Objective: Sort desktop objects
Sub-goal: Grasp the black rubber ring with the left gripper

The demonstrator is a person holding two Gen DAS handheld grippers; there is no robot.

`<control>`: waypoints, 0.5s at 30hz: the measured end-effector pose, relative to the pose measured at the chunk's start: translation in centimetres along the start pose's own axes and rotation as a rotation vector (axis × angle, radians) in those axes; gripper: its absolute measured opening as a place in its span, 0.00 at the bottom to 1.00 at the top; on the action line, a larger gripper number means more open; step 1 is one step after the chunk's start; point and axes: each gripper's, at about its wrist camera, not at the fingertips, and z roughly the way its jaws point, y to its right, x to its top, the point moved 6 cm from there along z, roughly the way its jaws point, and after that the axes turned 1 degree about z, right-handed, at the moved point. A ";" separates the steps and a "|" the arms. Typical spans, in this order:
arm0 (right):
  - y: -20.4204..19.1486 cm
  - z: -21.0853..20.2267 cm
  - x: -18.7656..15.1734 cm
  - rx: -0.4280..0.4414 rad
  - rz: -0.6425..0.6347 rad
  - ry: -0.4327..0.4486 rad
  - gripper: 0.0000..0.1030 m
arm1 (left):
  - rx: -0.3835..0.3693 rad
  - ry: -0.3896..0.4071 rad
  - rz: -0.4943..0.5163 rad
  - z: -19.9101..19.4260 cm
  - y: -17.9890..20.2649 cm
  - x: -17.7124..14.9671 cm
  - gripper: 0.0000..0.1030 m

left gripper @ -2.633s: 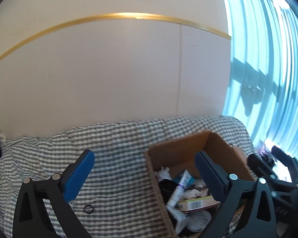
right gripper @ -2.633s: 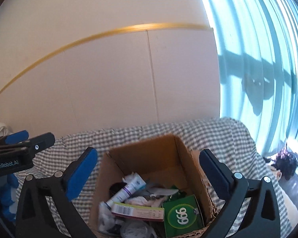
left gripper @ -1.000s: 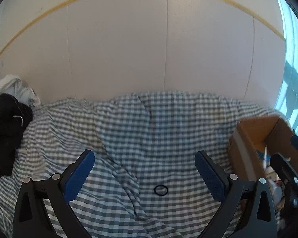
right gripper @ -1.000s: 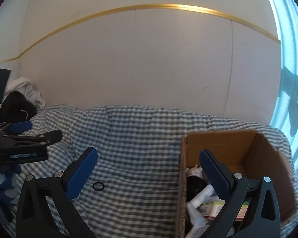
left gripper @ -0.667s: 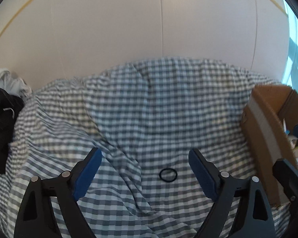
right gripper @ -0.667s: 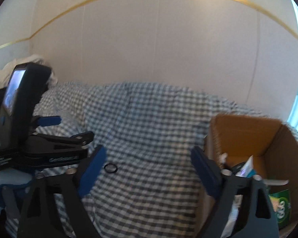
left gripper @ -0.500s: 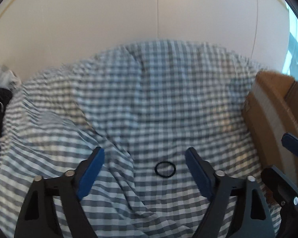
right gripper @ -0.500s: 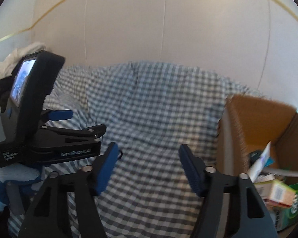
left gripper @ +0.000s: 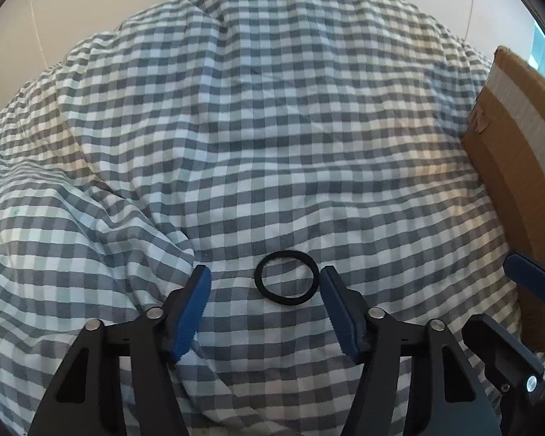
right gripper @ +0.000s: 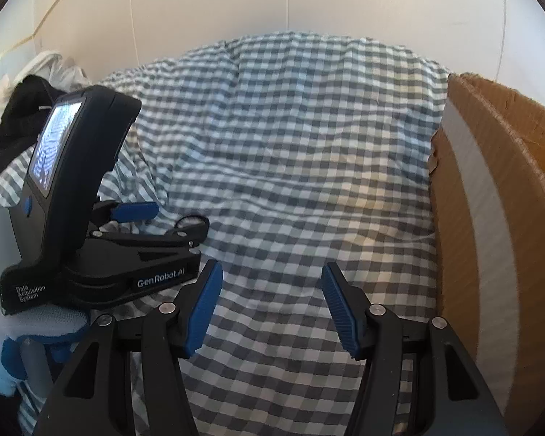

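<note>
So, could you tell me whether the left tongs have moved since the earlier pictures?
Yes: the left tongs have come down toward the checked cloth, now flanking the black ring; their jaws have been closing.

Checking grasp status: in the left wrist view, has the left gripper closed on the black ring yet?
No. The black ring lies flat on the checked cloth between the left gripper's blue pads, with neither visibly pressing it.
</note>
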 end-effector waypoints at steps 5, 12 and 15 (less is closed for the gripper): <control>0.0 0.8 -0.6 0.010 0.003 -0.036 0.55 | -0.044 -0.030 -0.004 0.5 0.5 -0.5 0.15; -0.1 0.4 -0.3 0.021 0.004 -0.026 0.55 | -0.047 0.006 -0.021 -1.2 0.3 -0.3 0.05; 0.0 0.5 -0.3 0.031 0.019 -0.022 0.51 | -0.048 0.012 -0.013 -2.0 0.4 -0.3 0.05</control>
